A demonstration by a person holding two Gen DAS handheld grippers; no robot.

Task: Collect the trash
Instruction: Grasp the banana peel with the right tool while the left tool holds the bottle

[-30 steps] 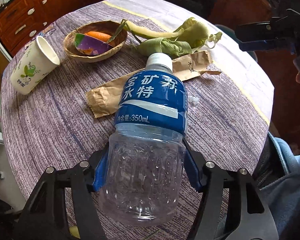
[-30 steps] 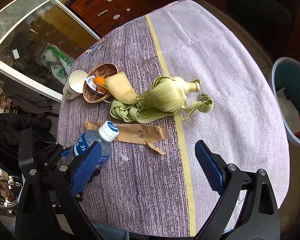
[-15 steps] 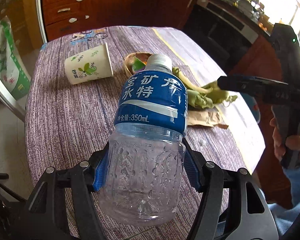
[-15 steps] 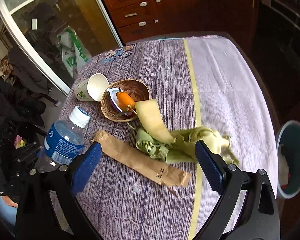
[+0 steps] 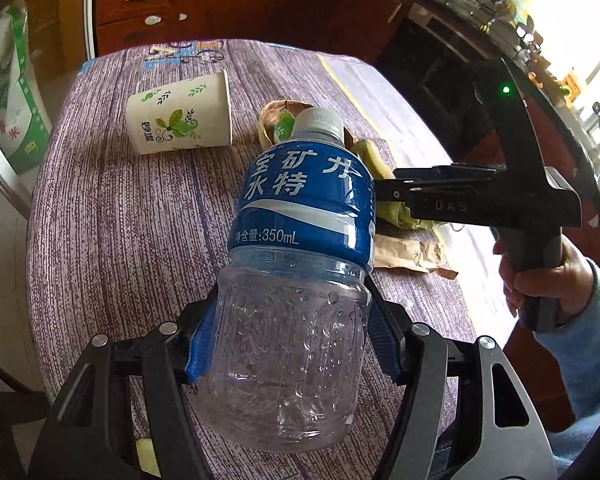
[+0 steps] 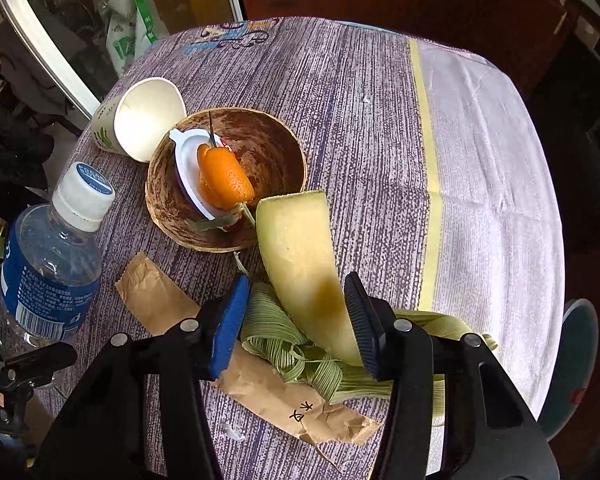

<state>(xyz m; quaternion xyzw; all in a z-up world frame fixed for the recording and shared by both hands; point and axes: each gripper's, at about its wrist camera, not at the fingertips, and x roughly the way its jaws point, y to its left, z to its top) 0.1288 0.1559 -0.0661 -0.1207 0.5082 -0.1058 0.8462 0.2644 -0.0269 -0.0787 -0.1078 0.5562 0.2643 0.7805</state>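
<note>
The left tool (image 5: 290,356) holds the bottle (image 5: 300,264) clamped by its clear lower body, just as it did 1 s ago; the bottle is empty, capped, and lifted off the counter (image 5: 120,240), filling the centre of the left view.

The change is on the right. 1 s ago the right tool (image 6: 296,316) hung high above the counter with its fingers spread wide. Now it is down low among the husks (image 6: 284,344), its fingers narrowed to a half-open gap on either side of the pale leaf (image 6: 300,260) in the lower centre of the right view. Whether the pads touch the leaf yet, I cannot tell.

I judge this as the second piece of trash about to be taken while the first is kept in hand. Left on the counter are the paper wrapper (image 6: 260,380) under the husks, the tipped cup (image 6: 140,120) at upper left, and the bowl (image 6: 268,152) with scraps. The bin (image 6: 572,364) sits at the lower right edge.
</note>
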